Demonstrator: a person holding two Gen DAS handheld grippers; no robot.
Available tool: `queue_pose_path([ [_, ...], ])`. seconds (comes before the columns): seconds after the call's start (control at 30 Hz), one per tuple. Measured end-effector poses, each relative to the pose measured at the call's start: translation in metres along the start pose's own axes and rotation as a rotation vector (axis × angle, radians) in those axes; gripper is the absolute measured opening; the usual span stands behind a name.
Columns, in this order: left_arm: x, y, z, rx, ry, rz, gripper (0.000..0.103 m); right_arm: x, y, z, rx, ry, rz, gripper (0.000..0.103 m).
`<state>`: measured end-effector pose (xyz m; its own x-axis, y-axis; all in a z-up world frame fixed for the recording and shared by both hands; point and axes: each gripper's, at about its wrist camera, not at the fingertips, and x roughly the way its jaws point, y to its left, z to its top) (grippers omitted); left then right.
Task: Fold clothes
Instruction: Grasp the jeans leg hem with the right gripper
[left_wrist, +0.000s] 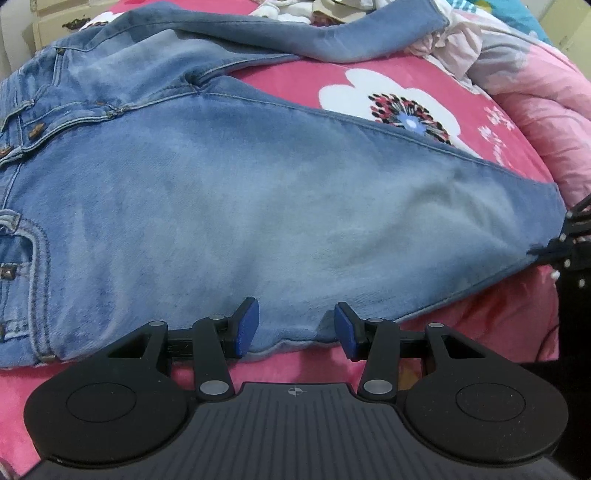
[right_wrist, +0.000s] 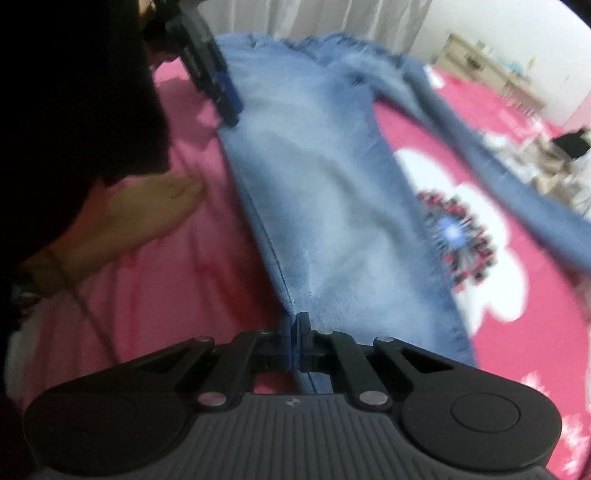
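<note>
My left jaws (left_wrist: 295, 326) stand partly apart, one blue pad (left_wrist: 246, 326) at each side of the near edge of the jeans (left_wrist: 258, 206); the pads rest at the denim's outer seam but do not press on it. The jeans lie spread flat on a bed covered by a pink blanket (left_wrist: 498, 325) with a white flower print (left_wrist: 391, 99). In the left wrist view the waistband and pocket sit at nine o'clock, one leg runs across the centre toward three o'clock, and the other leg angles away toward one o'clock. At three o'clock, at the leg's frayed hem, my right jaws (left_wrist: 570, 236) show as a dark shape at the frame edge. In the right wrist view my right jaws (right_wrist: 297, 339) are closed together on the side seam of the jeans (right_wrist: 325, 192) at six o'clock, with a fold of denim pinched between the pads. The leg stretches from there toward twelve o'clock, where my left jaws (right_wrist: 225, 96) meet its edge at eleven o'clock. A person's bare foot (right_wrist: 147, 210) rests on the blanket (right_wrist: 166, 295) at nine o'clock, beside the leg. A heap of other clothes (left_wrist: 325, 9) lies at twelve o'clock in the left wrist view, beyond the far leg.
</note>
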<state>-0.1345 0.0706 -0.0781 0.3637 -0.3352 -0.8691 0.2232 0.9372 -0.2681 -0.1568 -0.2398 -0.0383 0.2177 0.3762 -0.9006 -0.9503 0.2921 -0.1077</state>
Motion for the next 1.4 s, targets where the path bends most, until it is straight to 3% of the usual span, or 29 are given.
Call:
queue_pose_path([
  [0.17, 0.000, 0.000, 0.000, 0.005, 0.010, 0.006, 0.045, 0.031, 0.009, -0.010, 0.011, 0.042, -0.005, 0.008],
  [0.23, -0.003, 0.001, -0.001, 0.009, 0.013, 0.011, 0.045, 0.023, 0.005, -0.009, 0.066, 0.033, 0.002, 0.010],
  [0.37, -0.013, 0.000, 0.002, 0.012, -0.007, 0.024, 0.046, -0.010, -0.018, -0.017, 0.262, -0.037, -0.040, 0.026],
  [0.53, -0.006, -0.003, 0.008, 0.001, 0.004, 0.051, 0.046, -0.035, -0.097, -0.084, 0.716, 0.028, -0.254, 0.029],
  [0.7, 0.000, 0.000, 0.008, -0.018, 0.029, 0.074, 0.046, -0.052, -0.162, -0.215, 1.308, 0.194, -0.432, 0.036],
  [0.77, -0.002, 0.001, 0.009, -0.030, 0.035, 0.072, 0.046, -0.071, -0.168, -0.262, 1.581, 0.063, -0.393, 0.033],
  [0.9, -0.007, 0.001, 0.013, -0.058, 0.040, 0.089, 0.046, -0.091, -0.164, -0.285, 1.673, 0.102, -0.575, 0.034],
  [1.03, -0.017, -0.003, 0.026, -0.076, 0.005, 0.110, 0.049, -0.106, -0.151, -0.277, 1.670, 0.045, -0.632, 0.035],
  [1.2, -0.020, -0.006, 0.061, -0.095, -0.088, 0.141, 0.050, -0.120, -0.158, -0.213, 1.444, -0.099, -0.660, 0.043],
  [1.33, -0.017, -0.005, 0.091, -0.151, -0.235, 0.231, 0.050, -0.110, -0.200, -0.146, 1.276, -0.221, -0.589, 0.047],
  [1.4, -0.017, -0.002, 0.101, -0.175, -0.306, 0.241, 0.050, -0.095, -0.222, -0.114, 1.230, -0.265, -0.526, 0.049],
])
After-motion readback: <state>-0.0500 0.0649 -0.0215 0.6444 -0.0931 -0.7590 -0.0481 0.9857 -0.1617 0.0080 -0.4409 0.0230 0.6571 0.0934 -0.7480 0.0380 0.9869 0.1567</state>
